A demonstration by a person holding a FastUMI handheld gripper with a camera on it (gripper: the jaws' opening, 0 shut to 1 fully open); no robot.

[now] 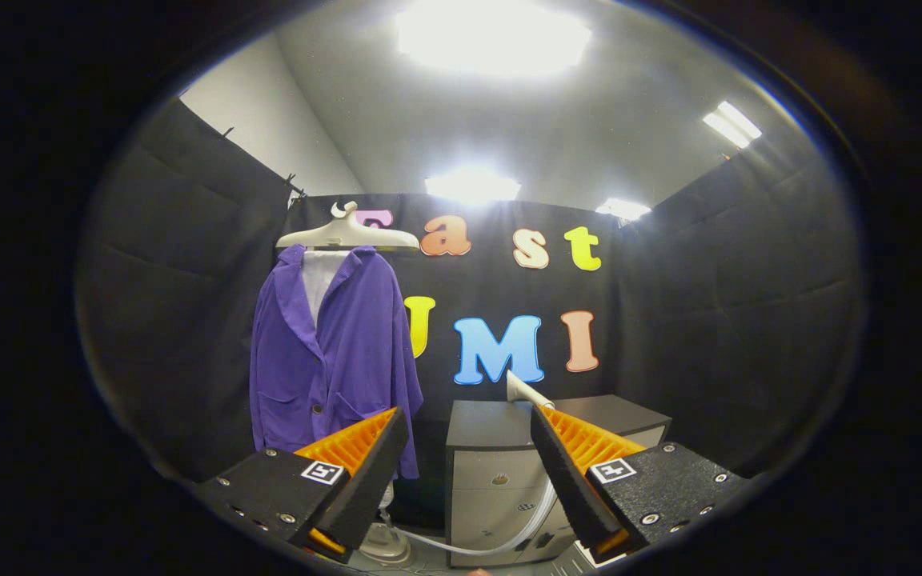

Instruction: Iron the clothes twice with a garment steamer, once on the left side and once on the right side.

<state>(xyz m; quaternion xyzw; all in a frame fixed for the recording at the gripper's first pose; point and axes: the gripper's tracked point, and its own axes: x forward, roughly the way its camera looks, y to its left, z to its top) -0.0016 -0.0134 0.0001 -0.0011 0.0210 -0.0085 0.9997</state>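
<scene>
- Claw [469, 436] wide open, holds nothing; fingers level, pointing fwd at booth's back wall.
- Steamer head [527, 392] lies on cabinet [493, 448] top, approx 1 o'clock from the gap, just beyond R fingertip. Hose [501, 536] droops down cabinet front to base unit [385, 544] on floor at 7 o'clock.
- Purple jacket [333, 352] on hanger [347, 234], 10 o'clock, beyond L finger.
- Risk: handle mostly hidden behind R finger, so a blind close may clip it off-centre & knock it off the surface.
- Risk: hose could snag on cabinet edge when the head swings over to the jacket.
</scene>
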